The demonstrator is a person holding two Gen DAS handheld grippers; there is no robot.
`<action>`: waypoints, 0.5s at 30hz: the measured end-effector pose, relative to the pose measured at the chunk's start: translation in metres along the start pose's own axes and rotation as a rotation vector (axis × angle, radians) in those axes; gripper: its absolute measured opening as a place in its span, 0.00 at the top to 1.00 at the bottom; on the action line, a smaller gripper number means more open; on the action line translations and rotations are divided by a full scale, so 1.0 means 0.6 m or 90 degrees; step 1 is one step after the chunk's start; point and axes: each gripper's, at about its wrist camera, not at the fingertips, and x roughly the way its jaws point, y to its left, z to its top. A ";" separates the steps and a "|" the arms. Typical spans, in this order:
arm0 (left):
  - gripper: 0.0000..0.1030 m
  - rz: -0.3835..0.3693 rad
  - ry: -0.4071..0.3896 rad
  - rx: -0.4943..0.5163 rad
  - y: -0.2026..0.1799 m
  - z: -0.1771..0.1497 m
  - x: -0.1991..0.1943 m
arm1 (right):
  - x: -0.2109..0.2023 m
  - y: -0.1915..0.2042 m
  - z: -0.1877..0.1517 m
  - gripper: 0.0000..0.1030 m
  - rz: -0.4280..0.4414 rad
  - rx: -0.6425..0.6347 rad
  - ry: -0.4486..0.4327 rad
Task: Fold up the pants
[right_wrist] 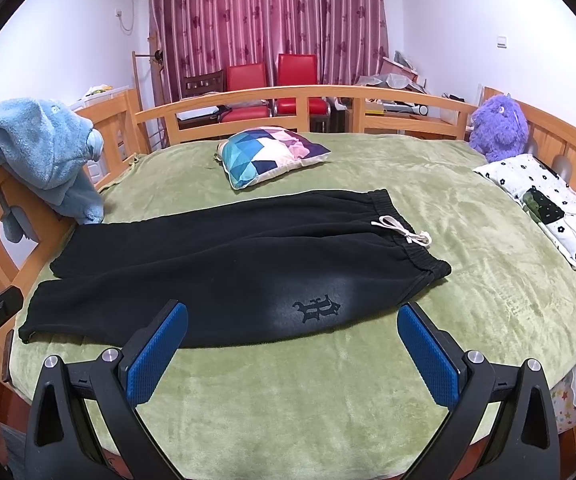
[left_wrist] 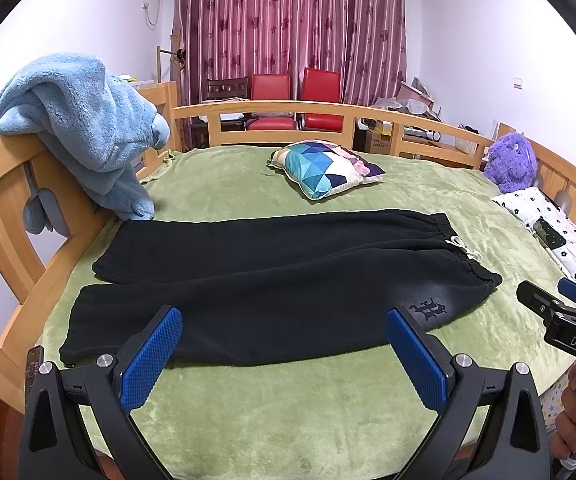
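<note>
While both tools hang wide open above the near edge of the green bed, the black pants lie flat and unfolded across the middle of the frame, waistband to the right, leg cuffs to the left. In the left wrist view the left tool frames the nearer leg between its blue pads, gripping nothing, with the right tool poking in at the right edge. In the right wrist view the right tool, also empty, sits just below the logo on the pants, apart from the fabric.
</note>
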 end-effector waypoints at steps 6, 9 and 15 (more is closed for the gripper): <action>0.00 0.000 0.000 0.000 -0.001 0.001 0.001 | 0.000 0.000 0.000 0.00 0.000 0.000 0.000; 0.00 0.001 0.000 -0.001 -0.002 0.001 0.001 | 0.000 0.002 0.001 0.00 0.001 -0.001 0.001; 0.00 0.001 -0.001 -0.001 0.000 0.003 0.002 | 0.000 0.005 0.001 0.00 0.005 0.000 0.001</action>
